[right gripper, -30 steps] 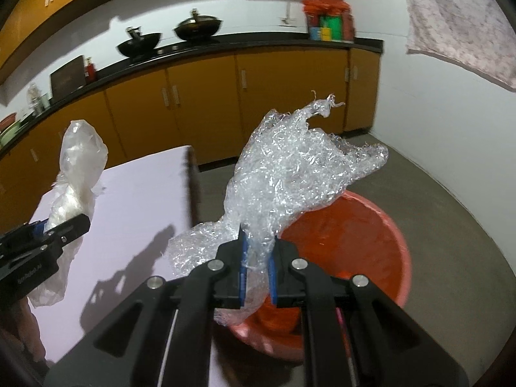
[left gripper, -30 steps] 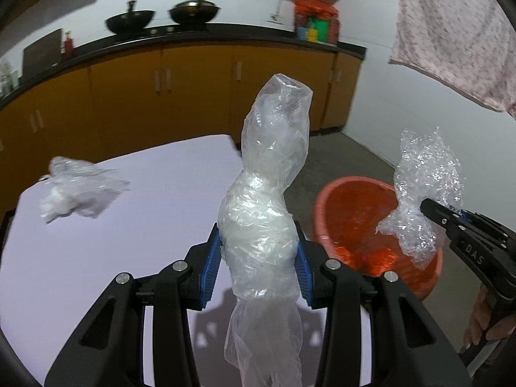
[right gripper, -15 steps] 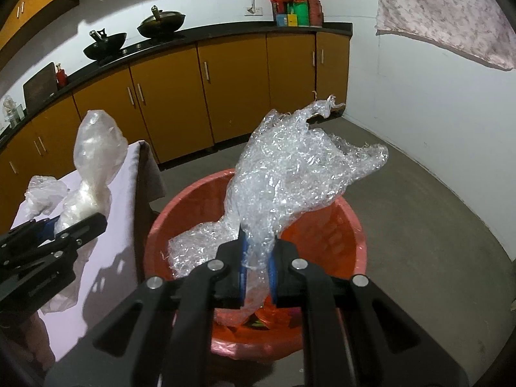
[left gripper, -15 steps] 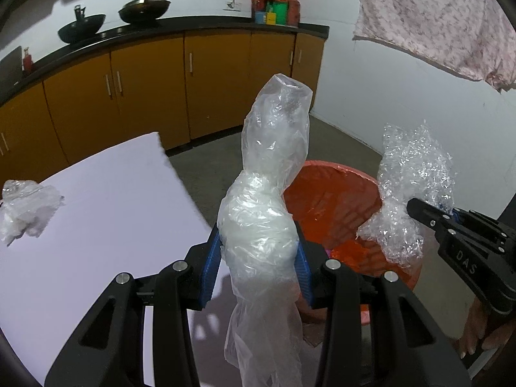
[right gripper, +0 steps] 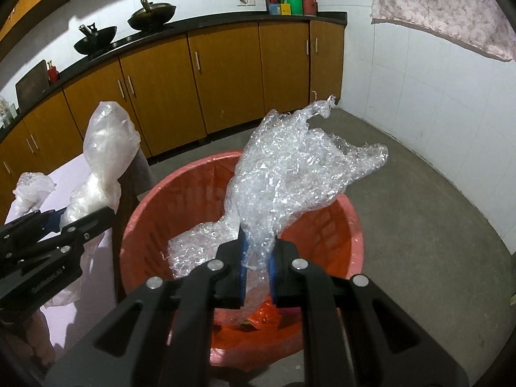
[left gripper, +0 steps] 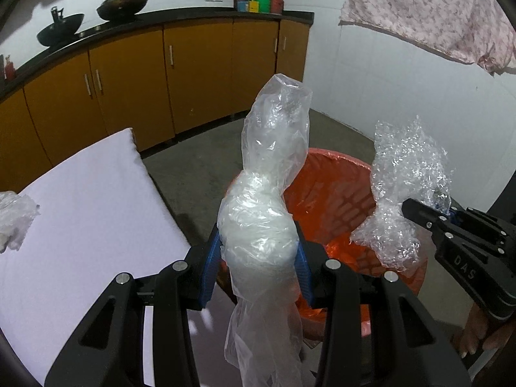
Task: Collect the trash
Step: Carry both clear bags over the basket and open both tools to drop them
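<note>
My left gripper is shut on a tall wad of clear plastic bag, which stands up between the blue pads and hangs below them. It is held beside the table's right edge, at the near rim of the orange basket. My right gripper is shut on a crinkled sheet of bubble wrap, held over the orange basket. Each view also shows the other hand's load: the bubble wrap at right, the plastic bag at left.
A white table lies to the left with another crumpled plastic wad on it. Orange cabinets with woks on a dark counter line the back. A patterned cloth hangs top right. Grey floor surrounds the basket.
Both grippers have moved right, off the table and toward the basket, and sunk a little. The basket now lies directly under the bubble wrap. Neither grip has changed.
</note>
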The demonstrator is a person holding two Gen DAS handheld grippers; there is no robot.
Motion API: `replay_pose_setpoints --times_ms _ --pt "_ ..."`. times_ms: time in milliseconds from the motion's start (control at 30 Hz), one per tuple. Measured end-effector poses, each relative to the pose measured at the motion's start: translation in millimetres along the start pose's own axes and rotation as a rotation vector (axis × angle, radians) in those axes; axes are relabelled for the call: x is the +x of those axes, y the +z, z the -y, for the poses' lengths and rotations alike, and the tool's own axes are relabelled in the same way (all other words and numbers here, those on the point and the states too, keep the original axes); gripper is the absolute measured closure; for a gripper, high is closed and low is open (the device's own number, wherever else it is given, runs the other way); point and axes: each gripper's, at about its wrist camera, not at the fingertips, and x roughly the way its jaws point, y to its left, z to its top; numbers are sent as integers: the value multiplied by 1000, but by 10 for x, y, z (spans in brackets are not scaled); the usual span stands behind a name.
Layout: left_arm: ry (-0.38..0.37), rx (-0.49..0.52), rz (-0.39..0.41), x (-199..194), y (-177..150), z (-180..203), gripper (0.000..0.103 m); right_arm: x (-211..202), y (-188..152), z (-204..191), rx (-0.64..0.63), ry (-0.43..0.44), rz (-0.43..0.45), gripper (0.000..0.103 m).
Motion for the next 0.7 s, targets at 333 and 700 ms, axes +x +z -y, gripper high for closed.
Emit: replay_pose_setpoints --times_ms 333,700 --pt "-25 17 -14 97 15 35 61 38 -24 -62 -4 -3 -1 90" --pt "-51 32 -26 178 32 94 52 57 -70 -17 28 14 -2 82"
